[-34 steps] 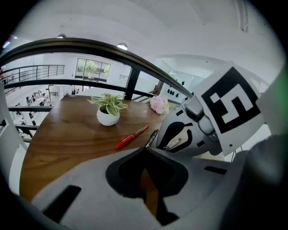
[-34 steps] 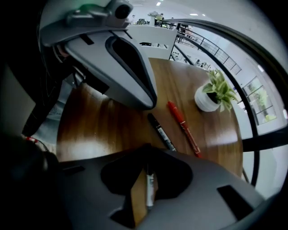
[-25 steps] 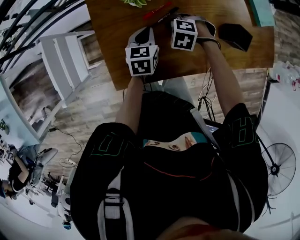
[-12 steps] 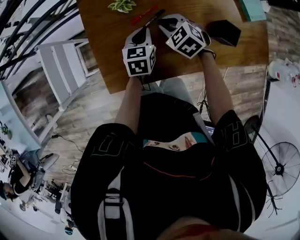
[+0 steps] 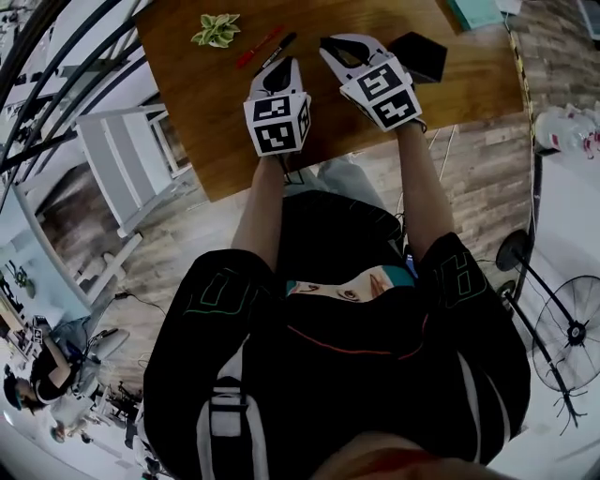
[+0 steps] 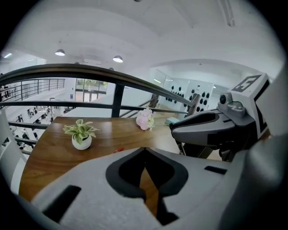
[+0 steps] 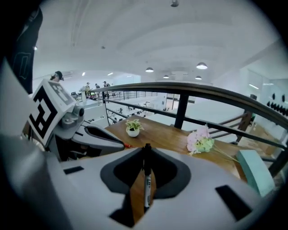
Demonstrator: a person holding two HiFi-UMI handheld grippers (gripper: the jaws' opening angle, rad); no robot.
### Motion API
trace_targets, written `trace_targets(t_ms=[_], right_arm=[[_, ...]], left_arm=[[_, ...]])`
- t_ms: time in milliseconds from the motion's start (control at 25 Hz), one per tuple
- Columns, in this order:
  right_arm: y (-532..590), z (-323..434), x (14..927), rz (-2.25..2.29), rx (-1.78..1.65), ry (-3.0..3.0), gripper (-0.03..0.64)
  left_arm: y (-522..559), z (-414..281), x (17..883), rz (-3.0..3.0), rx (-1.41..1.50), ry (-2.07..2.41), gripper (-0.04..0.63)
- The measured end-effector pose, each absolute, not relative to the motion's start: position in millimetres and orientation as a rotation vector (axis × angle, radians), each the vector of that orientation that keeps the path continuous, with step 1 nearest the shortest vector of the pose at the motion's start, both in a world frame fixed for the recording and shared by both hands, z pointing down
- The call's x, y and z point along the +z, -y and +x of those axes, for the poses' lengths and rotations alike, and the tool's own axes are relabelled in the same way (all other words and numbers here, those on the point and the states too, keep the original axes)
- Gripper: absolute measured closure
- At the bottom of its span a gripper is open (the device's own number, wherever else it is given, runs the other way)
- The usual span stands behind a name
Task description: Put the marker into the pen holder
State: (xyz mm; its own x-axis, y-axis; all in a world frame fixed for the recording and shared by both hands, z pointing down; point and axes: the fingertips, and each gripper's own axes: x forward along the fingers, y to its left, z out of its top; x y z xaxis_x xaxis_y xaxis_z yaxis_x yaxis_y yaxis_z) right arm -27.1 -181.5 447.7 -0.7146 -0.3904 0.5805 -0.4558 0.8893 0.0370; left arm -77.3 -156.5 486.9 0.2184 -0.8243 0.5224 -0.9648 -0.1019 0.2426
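In the right gripper view, a marker (image 7: 146, 179) with a black cap and white barrel stands in the slit between the jaws of my right gripper (image 7: 146, 150), which is shut on it. From the head view that marker is hidden under my right gripper (image 5: 326, 42). The black pen holder (image 5: 419, 56) sits on the table just right of that gripper. My left gripper (image 5: 286, 64) (image 6: 145, 152) hovers beside it, shut and empty. Another black marker (image 5: 279, 50) lies on the wooden table (image 5: 206, 122) ahead of the left gripper.
A red pen (image 5: 260, 45) lies beside the loose black marker. Further left stands a small potted plant (image 5: 216, 28) (image 7: 132, 128). Pink flowers (image 7: 200, 140) and a teal book (image 7: 254, 173) lie far right. A dark railing (image 7: 180, 105) runs behind the table.
The right gripper has rolled, so its marker cube now tilts. The table and both grippers sit lower and further left in the head view. The red pen and loose black marker stayed put.
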Motion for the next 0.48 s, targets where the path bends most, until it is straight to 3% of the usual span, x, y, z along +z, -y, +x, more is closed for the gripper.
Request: trace_targets(t_ms=[480], right_arm=[[204.1, 58.4, 396.6, 0.955, 0.300, 2.594, 0.551]], left_arm=[[186.3, -5.7, 441.1, 2.129, 0.333, 1.610, 0.589]])
